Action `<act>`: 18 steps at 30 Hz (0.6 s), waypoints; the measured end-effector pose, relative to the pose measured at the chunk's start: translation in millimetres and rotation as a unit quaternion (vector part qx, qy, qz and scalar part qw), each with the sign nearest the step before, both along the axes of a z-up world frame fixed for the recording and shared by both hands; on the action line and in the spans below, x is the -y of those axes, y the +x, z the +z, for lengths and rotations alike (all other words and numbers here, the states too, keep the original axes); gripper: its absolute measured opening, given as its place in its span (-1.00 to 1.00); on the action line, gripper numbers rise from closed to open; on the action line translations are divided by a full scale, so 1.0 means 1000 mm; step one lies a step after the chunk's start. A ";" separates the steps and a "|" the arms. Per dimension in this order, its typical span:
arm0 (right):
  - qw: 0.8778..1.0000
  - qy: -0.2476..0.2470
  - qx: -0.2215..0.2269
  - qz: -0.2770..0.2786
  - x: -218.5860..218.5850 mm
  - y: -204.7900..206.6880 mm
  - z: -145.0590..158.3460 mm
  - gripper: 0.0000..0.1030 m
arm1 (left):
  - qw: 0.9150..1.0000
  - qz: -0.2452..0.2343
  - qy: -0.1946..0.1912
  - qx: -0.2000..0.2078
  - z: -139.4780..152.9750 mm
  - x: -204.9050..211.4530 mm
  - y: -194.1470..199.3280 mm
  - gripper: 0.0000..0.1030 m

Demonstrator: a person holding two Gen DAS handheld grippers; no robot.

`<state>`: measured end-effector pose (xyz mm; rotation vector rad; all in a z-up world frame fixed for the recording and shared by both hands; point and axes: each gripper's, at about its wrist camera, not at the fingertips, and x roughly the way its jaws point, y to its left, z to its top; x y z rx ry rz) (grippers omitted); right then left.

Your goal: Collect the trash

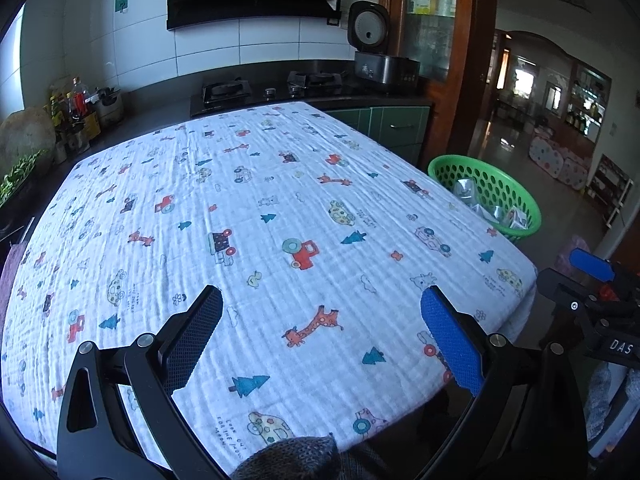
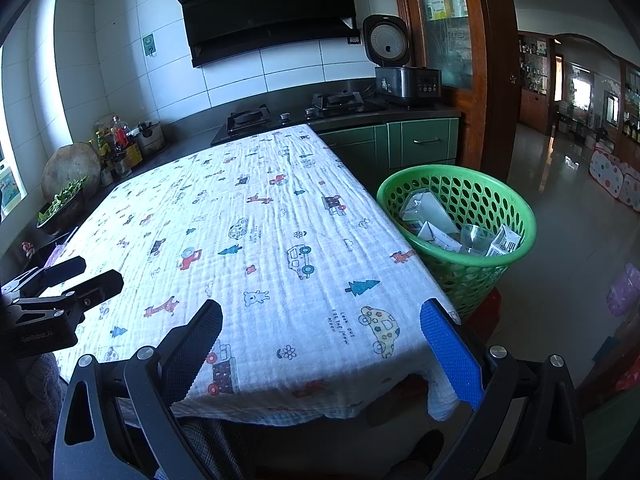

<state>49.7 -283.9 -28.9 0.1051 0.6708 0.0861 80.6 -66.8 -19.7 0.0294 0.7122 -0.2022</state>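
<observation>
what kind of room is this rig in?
A home kitchen, most likely. A gas hob sits in the dark counter under a black range hood, with a rice cooker beside it. The table with a cartoon-print cloth and green trash basket of empty cartons stand in front.

The basket [image 2: 460, 216] hides its lower contents — the table [image 1: 280, 200] edge covers its near side; bottle labels [image 1: 78, 104] are unreadable.
</observation>
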 end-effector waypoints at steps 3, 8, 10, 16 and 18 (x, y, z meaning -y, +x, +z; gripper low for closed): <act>1.000 0.000 0.000 -0.001 0.000 0.000 0.000 0.86 | 1.000 0.002 0.001 -0.003 -0.001 0.001 0.000 0.90; 1.000 0.000 0.000 -0.001 -0.001 -0.001 0.001 0.86 | 1.000 0.002 0.000 -0.006 -0.001 0.000 0.001 0.90; 1.000 0.000 0.000 0.000 -0.001 -0.001 0.001 0.86 | 1.000 0.001 0.002 -0.005 -0.001 0.001 0.001 0.90; 1.000 0.000 0.000 0.000 -0.001 0.000 0.001 0.86 | 1.000 0.002 0.007 -0.005 -0.001 0.002 0.002 0.90; 1.000 -0.001 0.000 0.000 -0.001 0.000 0.001 0.86 | 1.000 0.003 0.008 -0.004 -0.001 0.002 0.002 0.90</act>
